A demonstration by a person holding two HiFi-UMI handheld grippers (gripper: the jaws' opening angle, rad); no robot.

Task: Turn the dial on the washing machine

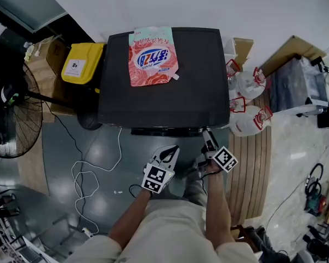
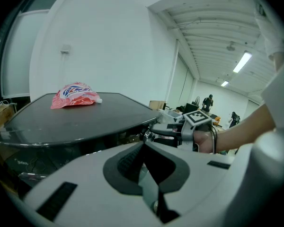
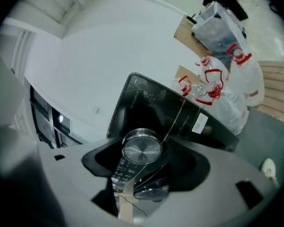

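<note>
The black washing machine (image 1: pixel 164 100) stands ahead of me, seen from above, with a pink detergent pouch (image 1: pixel 152 56) lying on its lid. My right gripper (image 1: pixel 206 133) reaches to the machine's front edge at the right. In the right gripper view the round silver dial (image 3: pixel 142 148) sits between the jaws of the right gripper (image 3: pixel 143 161), which are shut on it. My left gripper (image 1: pixel 172 149) hangs lower in front of the machine, shut with nothing in it. In the left gripper view the left gripper (image 2: pixel 143 149) points at the machine's lid (image 2: pixel 85 119) and the right gripper (image 2: pixel 151 135).
A standing fan (image 1: pixel 11 108) and a yellow box (image 1: pixel 81 63) are at the left. Clear water jugs (image 1: pixel 247 100) crowd the machine's right side, beside a wooden pallet (image 1: pixel 252 163). A white cable (image 1: pixel 85 174) loops on the floor at the lower left.
</note>
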